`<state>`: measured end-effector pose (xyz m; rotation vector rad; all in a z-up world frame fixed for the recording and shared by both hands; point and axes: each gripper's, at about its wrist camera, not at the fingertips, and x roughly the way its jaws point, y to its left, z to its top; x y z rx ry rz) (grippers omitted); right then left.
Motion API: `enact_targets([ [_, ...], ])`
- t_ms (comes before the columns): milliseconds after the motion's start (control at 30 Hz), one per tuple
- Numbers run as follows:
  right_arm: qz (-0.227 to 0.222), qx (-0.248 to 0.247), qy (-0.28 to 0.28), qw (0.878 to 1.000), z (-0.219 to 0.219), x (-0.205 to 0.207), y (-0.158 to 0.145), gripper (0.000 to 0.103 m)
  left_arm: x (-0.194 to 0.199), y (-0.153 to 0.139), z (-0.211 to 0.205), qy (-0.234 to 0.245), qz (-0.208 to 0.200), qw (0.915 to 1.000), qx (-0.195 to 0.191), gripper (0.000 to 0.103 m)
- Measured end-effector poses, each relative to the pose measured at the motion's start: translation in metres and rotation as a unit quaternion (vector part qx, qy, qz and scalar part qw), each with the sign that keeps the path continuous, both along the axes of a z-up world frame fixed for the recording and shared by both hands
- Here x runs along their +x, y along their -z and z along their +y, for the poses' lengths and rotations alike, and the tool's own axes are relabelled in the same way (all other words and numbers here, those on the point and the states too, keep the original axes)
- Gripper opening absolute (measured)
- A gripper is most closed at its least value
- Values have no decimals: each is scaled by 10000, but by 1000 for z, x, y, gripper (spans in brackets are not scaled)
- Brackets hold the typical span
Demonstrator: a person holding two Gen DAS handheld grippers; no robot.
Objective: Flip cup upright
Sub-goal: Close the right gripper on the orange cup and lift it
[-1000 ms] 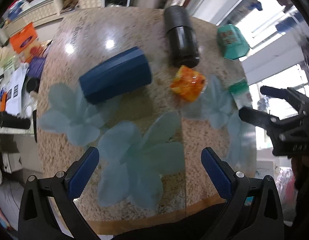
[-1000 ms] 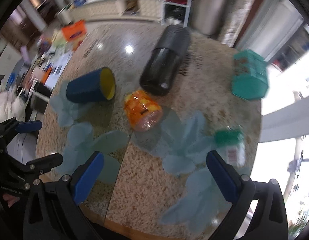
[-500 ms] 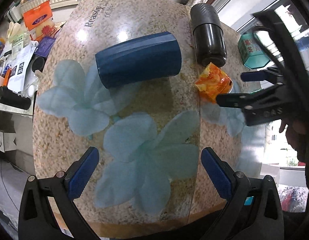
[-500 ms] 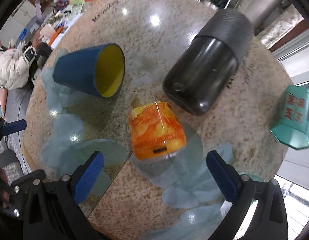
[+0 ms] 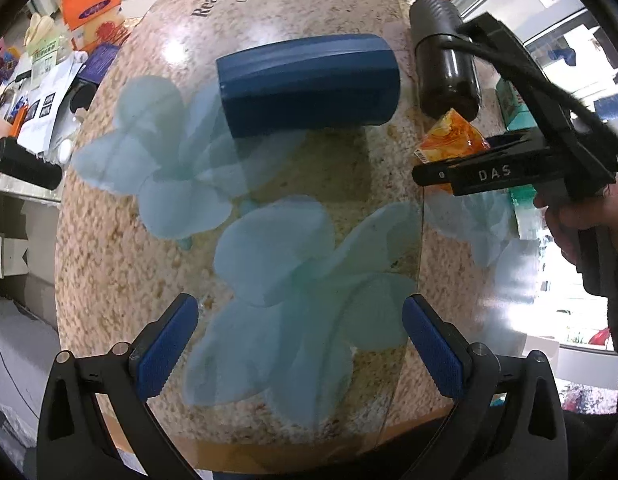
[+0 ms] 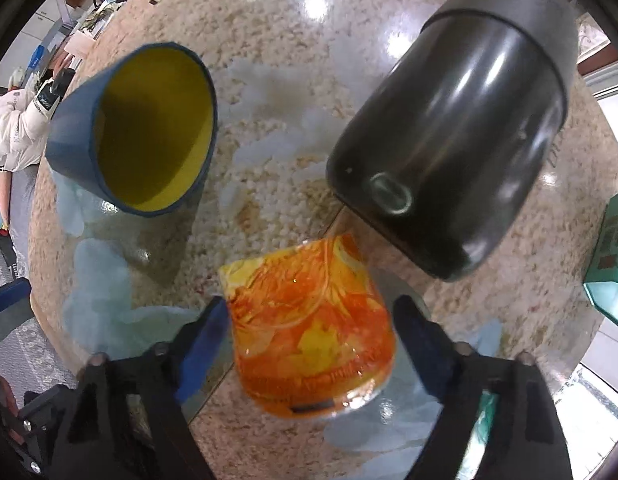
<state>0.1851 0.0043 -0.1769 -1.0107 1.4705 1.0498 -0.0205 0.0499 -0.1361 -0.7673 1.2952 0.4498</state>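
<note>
Left wrist view: the blue cup (image 5: 309, 84) lies on its side on the table (image 5: 109, 240), well ahead of the left gripper (image 5: 301, 344), whose fingers are spread wide and hold nothing.

Right wrist view: the right gripper (image 6: 311, 330) has its fingers spread around the orange jar (image 6: 309, 328); the cup (image 6: 137, 132) lies ahead-left, its yellow mouth facing the camera.

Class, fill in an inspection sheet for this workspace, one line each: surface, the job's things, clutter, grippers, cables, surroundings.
Surface: speckled stone table with pale blue flower prints.
Job's things: orange cup rim down; blue cup on its side, yellow inside.
Clutter: black flask on its side; teal box at the edge.
Grippers: right gripper open, straddling the orange cup; left gripper open, holding nothing.
Cables: black cable runs along the right gripper.
Surroundings: orange bag, papers, bright windows.
</note>
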Motion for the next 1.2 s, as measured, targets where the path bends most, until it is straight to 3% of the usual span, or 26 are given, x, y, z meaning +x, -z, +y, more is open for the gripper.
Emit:
enact_targets([
  [67,-20,39,-26,10000,-2,2,-3,67,-4,-2,2,-25,0,10000,4,103],
  [233,-43,254,219,9994,-7,3,-6,66,-2,-5,4,24,-38,10000,27,103],
  [633,116,802,1124,9903,-57,17,-69,66,3,-12,6,436,-107,9987,235,103],
  [933,185,1068,1874,9763,-119,2,-77,66,8,-10,3,810,-92,9958,413,103],
  [1200,286,1118,2693,9561,-156,-29,-77,66,7,-6,-8,1155,-161,9907,698,103],
])
